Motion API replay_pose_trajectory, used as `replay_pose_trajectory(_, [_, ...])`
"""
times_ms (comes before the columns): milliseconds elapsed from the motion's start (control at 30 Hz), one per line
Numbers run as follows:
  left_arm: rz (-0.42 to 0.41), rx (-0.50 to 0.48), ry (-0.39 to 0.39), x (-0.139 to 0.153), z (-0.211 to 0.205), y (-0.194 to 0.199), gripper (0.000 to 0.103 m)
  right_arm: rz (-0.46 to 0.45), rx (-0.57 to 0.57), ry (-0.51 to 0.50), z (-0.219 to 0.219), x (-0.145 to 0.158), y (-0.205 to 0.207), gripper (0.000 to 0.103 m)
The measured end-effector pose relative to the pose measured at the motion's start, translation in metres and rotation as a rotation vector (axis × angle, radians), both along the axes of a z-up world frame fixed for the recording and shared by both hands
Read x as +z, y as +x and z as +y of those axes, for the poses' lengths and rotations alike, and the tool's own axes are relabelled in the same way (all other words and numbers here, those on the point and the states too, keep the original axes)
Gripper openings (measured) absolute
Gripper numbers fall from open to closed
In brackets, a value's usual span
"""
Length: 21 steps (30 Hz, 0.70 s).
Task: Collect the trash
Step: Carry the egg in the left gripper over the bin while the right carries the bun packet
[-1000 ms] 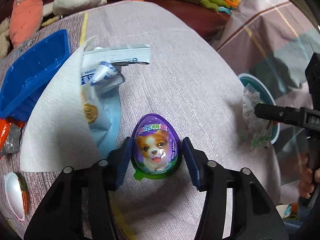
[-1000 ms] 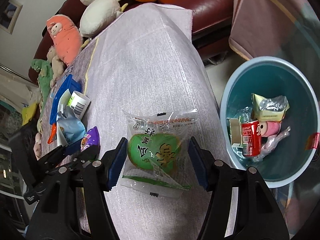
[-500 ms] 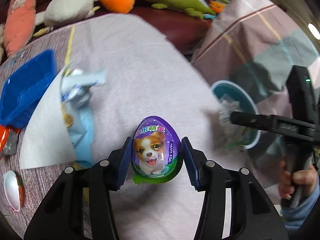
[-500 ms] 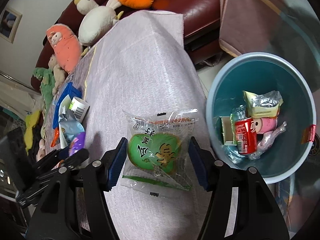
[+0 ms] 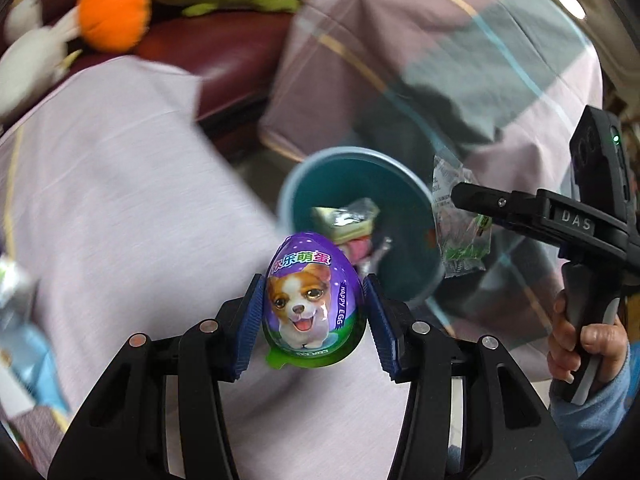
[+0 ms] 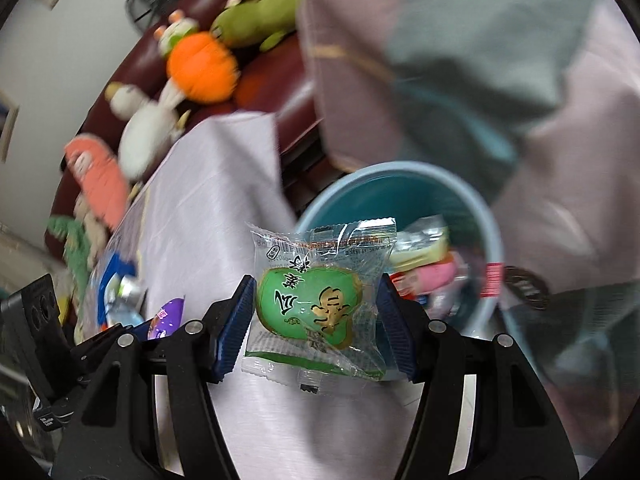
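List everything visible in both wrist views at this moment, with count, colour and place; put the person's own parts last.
egg: 1, purple with a puppy picture, between the left gripper's pads.
snack pack: 1, clear wrapper with green contents, between the right gripper's pads.
bin: 1, light blue, on the floor past the table's edge, holding wrappers and other trash.
table: 1, pale cloth cover, below both grippers.
plush toys: several, orange, white, green and pink, on the dark red sofa.
blanket: 1, pink and grey plaid, behind the bin.
left gripper: 1, black with blue pads, shut on the egg.
right gripper: 1, black with blue pads, shut on the snack pack.
hand: 1, blue sleeve, on the right gripper's handle.
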State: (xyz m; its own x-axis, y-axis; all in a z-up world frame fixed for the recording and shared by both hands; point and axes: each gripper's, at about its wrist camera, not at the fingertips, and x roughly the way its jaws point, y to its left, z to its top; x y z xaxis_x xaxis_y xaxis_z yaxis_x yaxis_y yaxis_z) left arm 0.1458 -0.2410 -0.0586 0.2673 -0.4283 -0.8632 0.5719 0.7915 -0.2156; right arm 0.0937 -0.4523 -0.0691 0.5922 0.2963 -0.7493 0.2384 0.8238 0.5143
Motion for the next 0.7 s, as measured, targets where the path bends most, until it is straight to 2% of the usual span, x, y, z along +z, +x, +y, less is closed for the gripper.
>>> replay_pose_trajectory(100, [0.014, -0.058, 0.025, -0.012, -0.036, 0.002, 0.051, 0.015, -0.045, 0.003, -0.023, -0.008, -0.008, 0.059])
replay_pose_trajectory(267, [0.056, -0.107, 0.067, -0.034, -0.073, 0.003, 0.051, 0.043, -0.083, 0.019, -0.045, -0.023, -0.011, 0.059])
replay_pose_trajectory(500, [0.111, -0.143, 0.130, -0.068, -0.097, 0.008, 0.051, 0.066, -0.084, 0.037, -0.051, -0.039, -0.005, 0.059])
replay_pose_trajectory(700, [0.143, -0.142, 0.144, -0.080, -0.100, 0.010, 0.054, 0.081, -0.079, 0.043, -0.054, -0.048, 0.000, 0.059])
